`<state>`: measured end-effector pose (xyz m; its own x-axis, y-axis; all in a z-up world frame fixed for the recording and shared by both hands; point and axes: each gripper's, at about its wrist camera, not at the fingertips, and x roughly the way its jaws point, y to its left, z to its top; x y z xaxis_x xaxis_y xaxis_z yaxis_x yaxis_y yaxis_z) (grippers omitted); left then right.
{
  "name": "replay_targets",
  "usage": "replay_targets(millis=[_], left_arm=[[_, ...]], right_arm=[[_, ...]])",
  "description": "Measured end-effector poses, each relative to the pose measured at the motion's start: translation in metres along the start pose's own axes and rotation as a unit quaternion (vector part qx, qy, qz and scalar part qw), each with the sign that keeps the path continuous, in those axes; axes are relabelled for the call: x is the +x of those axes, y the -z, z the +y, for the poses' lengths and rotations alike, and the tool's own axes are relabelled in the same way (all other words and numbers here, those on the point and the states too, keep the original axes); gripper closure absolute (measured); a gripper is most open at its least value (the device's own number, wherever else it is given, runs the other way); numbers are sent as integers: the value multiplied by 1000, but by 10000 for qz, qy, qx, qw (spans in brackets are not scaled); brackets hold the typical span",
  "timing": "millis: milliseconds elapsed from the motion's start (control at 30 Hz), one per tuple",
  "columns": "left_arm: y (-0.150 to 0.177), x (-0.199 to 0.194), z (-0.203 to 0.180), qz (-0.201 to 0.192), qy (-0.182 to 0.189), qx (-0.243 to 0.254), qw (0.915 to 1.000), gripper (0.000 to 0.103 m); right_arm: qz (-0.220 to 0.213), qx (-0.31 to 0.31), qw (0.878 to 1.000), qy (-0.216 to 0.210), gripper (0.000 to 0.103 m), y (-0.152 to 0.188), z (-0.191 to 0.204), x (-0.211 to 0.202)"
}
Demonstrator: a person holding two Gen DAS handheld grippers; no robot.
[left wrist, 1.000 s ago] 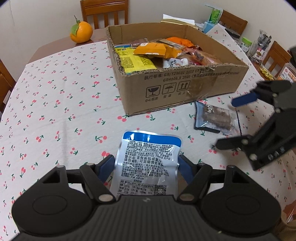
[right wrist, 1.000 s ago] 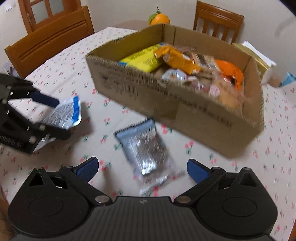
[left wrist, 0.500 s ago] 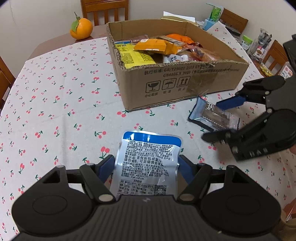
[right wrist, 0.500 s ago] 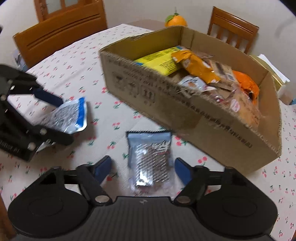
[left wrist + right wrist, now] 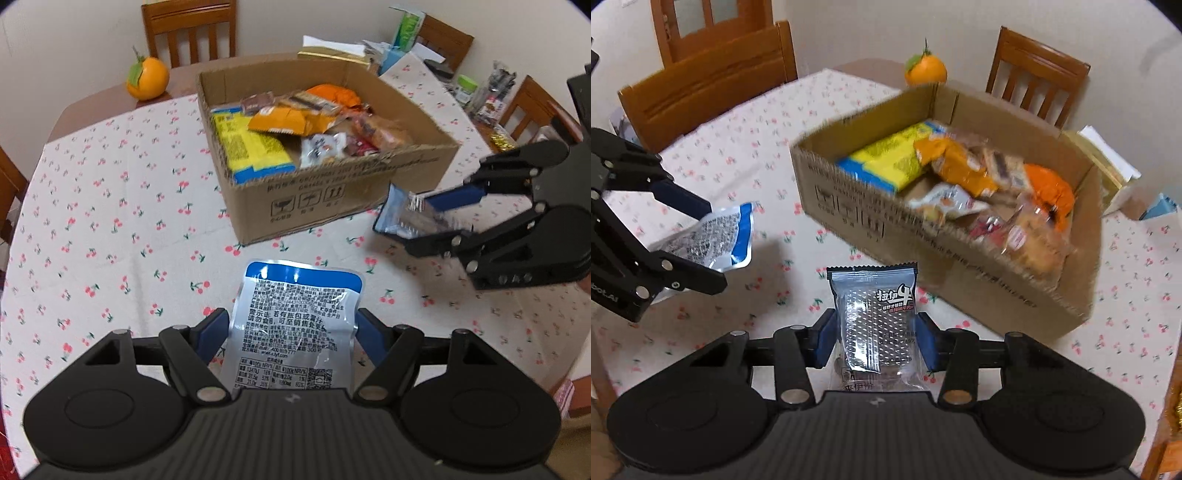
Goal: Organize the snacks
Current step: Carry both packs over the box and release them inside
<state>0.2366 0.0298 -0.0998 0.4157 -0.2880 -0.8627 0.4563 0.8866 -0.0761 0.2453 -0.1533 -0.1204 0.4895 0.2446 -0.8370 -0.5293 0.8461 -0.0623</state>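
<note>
Home dining room: cherry-print tablecloth [image 5: 110,206], wooden chairs [image 5: 709,85].

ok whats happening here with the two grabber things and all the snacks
A person is sorting snacks with two handheld grippers. The left gripper is clamped on a silver pouch with a blue top, and the right gripper is shut on a clear blue-edged snack packet. Both packets are held off the cherry-print tablecloth, in front of a cardboard box already holding a heap of snacks. Neither packet is in the box yet.
</note>
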Motion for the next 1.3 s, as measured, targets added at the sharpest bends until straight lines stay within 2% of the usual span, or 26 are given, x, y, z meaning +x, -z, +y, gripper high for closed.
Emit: replay_targets(millis=[233,467,533,567,600,700,800,967,1100,1167,1300], left_arm=[[-15,-30,-1,-159,105,212,9996,29],[-27,-40,-2,-315,86,267,9991,29],[-31,-40,-2,-359,79,278,9989,29],[-34,-41,-1,-375,72,285,9989,29],[-36,-40,-1,-385,65,293,9988,29],[-45,-39,-1,-435,38,333,9985,29],[-57,-37,0,-484,42,373,9981,29],[-88,-28,-4,-566,69,503,9971,29],[-118,-14,-12,-623,142,536,9965,29],[-137,-3,-17,-617,143,498,9968,29],[-171,23,-32,-634,190,582,9961,29]], right_arm=[[-531,-41,9985,120,52,-34,-16,-42],[-888,-20,9952,416,51,-76,-41,-29],[-872,-4,9948,532,44,-83,-46,-17],[-843,4,9950,537,32,-84,-47,-12],[-854,8,9949,542,23,-83,-47,-11],[-928,73,9941,552,8,-74,-42,-12],[-933,291,9937,542,1,-61,-36,-18],[-872,860,9910,538,0,-36,-24,-32],[-794,1273,9880,356,0,-18,-16,-38],[-762,1389,9870,264,0,-9,-12,-40],[-794,1481,9849,412,0,4,-9,-49]])
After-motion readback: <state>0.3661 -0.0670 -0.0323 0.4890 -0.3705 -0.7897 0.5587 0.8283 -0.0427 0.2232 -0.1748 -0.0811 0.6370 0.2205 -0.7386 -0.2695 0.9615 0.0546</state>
